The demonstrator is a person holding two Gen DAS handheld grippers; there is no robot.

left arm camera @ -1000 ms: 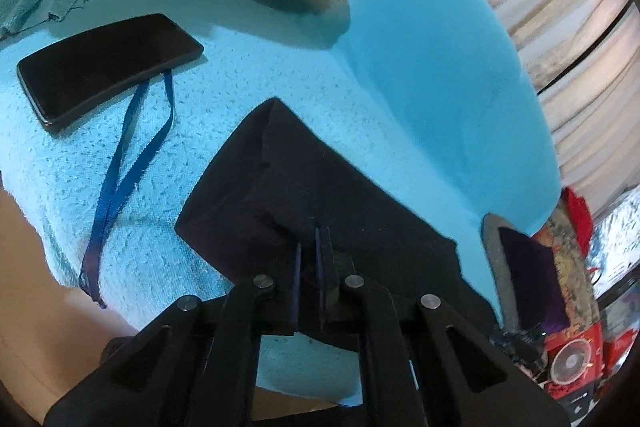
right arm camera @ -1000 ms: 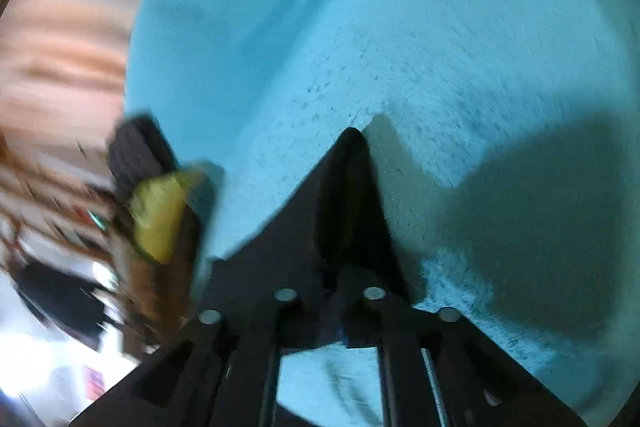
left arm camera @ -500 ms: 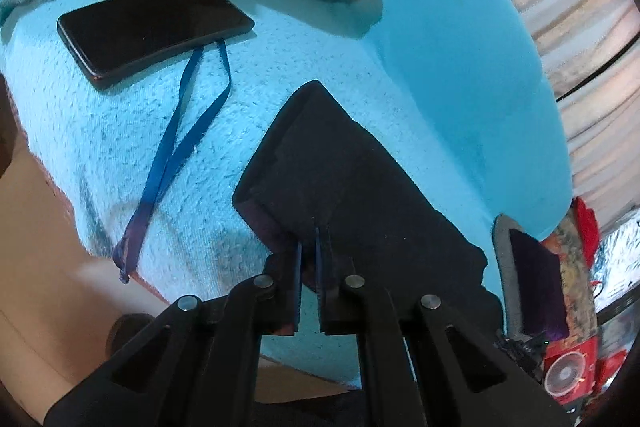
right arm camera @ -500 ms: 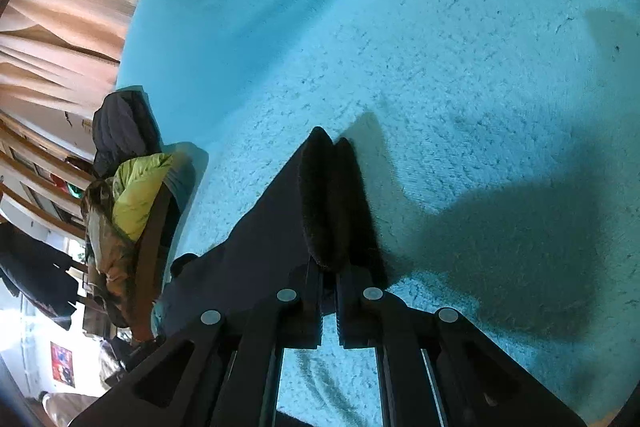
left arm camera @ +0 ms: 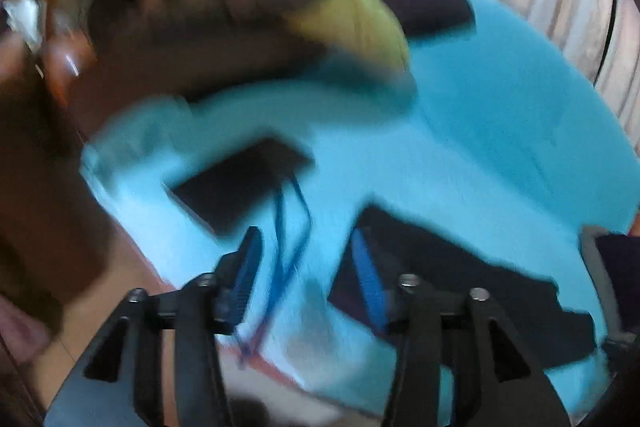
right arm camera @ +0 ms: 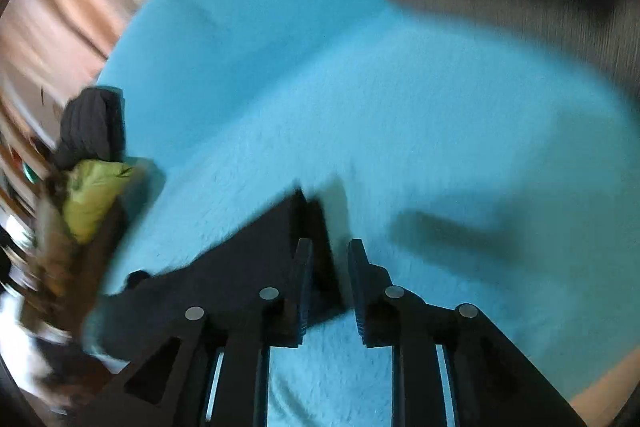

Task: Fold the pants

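Both claws opening. Left claw (left arm camera: pixel 306 251) empty above lanyard (left arm camera: pixel 294 227); right claw (right arm camera: pixel 328 259) straddles corner of folded black pants (right arm camera: pixel 224 275), pads clear, on turquoise blanket (right arm camera: pixel 400 115).

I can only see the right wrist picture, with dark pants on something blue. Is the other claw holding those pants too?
Observer: No. The left gripper is opening with no cloth pinched between its pads; the pants lie flat on the blue cover.
Operator: Is anything else lying on that cover?
Observer: Yes, a black phone lies beyond the left gripper, though it is blurred.
Operator: Is it just the phone?
Observer: A blue strap runs from the phone back toward the gripper, lying on the cover.
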